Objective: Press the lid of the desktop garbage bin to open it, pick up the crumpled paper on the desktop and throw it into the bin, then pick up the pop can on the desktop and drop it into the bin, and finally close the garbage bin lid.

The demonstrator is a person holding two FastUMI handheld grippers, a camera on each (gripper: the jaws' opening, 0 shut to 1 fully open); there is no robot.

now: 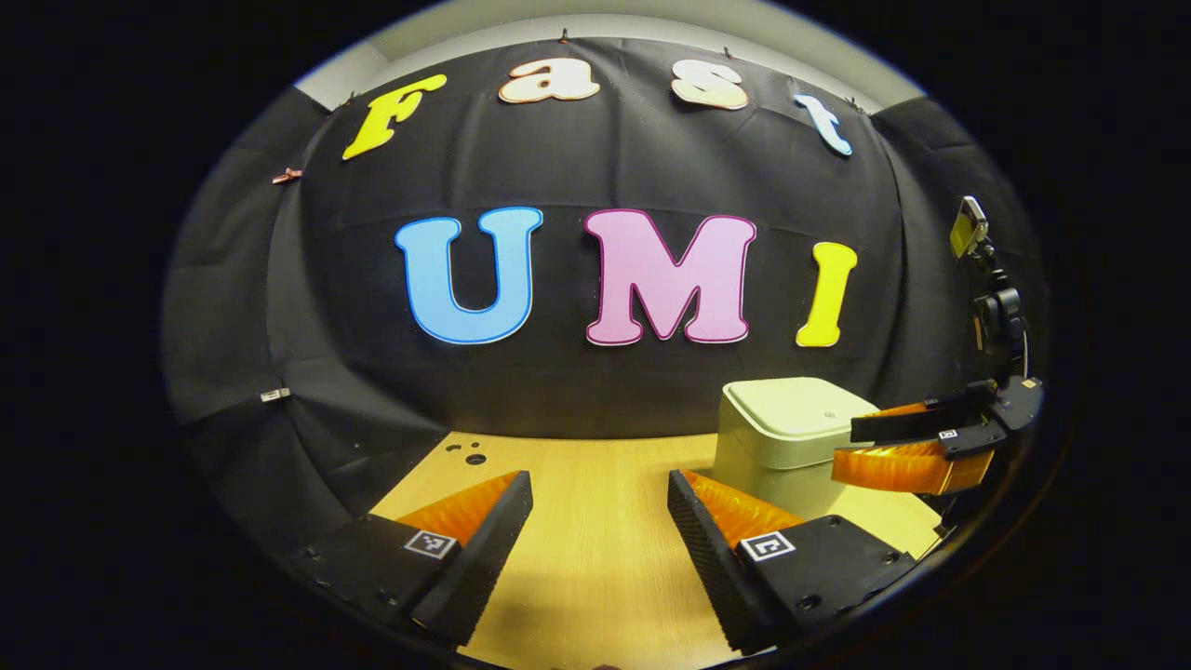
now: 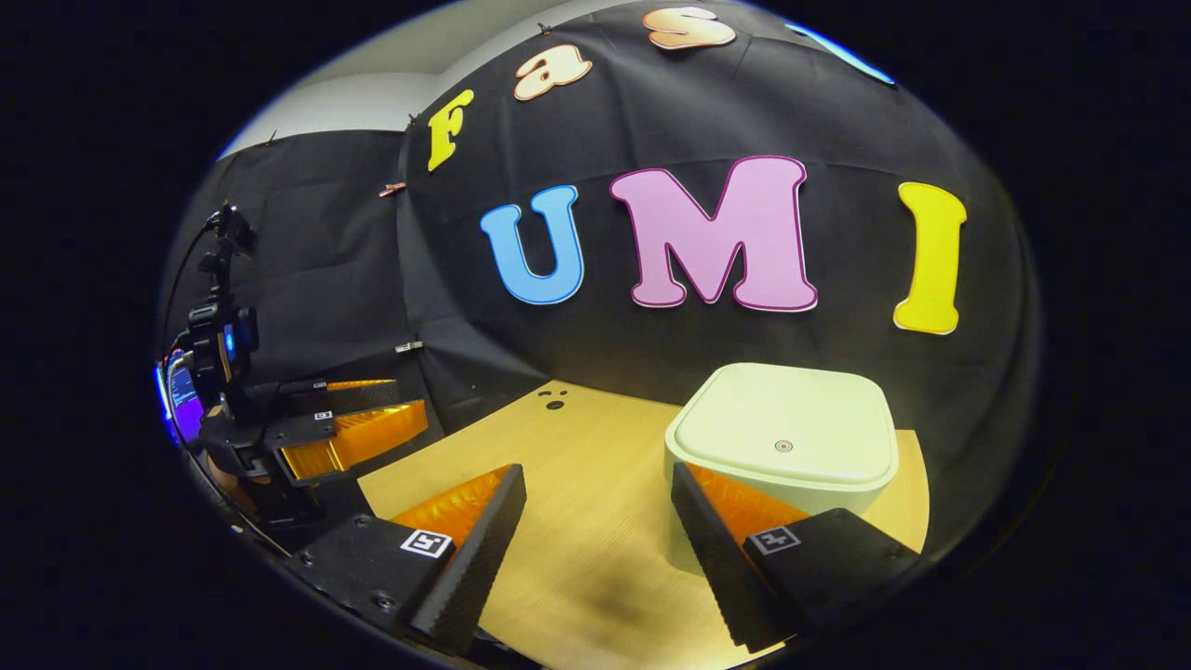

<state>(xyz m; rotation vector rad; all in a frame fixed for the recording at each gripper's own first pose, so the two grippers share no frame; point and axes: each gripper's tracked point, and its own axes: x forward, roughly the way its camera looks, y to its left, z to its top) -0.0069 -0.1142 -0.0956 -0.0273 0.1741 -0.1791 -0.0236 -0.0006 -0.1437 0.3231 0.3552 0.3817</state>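
On the wooden desktop (image 2: 595, 521), closed-lid bin (image 2: 786, 437), my left gripper (image 1: 600, 507) and right gripper (image 2: 595, 507) both spread wide, holding nothing

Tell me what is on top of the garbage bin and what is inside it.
The garbage bin carries only its closed lid, with a small round mark near the middle. Nothing rests on the lid. The lid covers the inside, so its contents cannot be seen.

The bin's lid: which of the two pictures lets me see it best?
The right gripper view. There the garbage bin's lid faces the camera, shut, showing its whole top and the small round mark near its middle. In the left gripper view the lid sits farther off, and the right tool covers its right edge.
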